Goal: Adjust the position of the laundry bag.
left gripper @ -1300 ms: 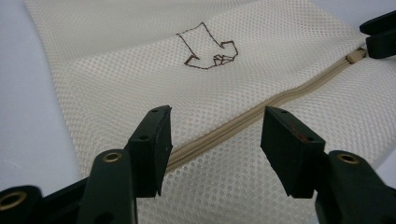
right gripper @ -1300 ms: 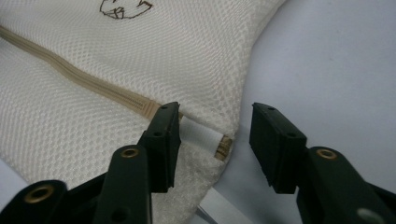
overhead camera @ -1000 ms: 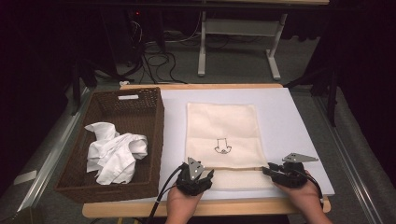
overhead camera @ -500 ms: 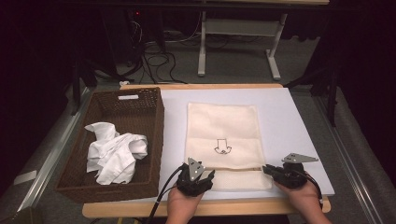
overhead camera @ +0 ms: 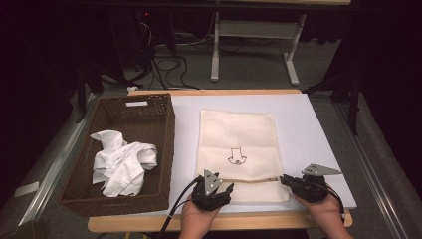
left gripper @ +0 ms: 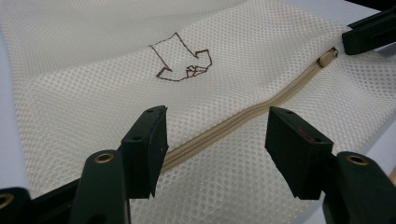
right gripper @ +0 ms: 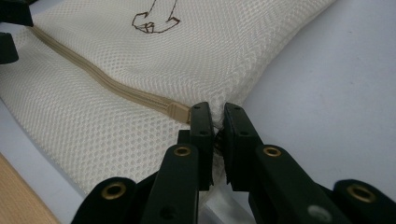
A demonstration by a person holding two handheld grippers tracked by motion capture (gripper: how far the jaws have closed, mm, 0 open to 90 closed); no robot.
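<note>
While the right claw (right gripper: 215,122) pinches the mesh bag (overhead camera: 238,144) edge by the zipper (right gripper: 102,84), the left claw (left gripper: 212,149) stands spread at the bag's 7 o'clock corner.

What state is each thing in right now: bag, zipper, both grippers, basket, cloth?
Mesh bag: lying flat on the white board.
Zipper: closed along the length in view.
Left gripper: open, jaws either side of the zipper.
Right gripper: shut on the bag's edge at the zipper end.
Basket: upright.
White cloth: crumpled inside the basket.
</note>
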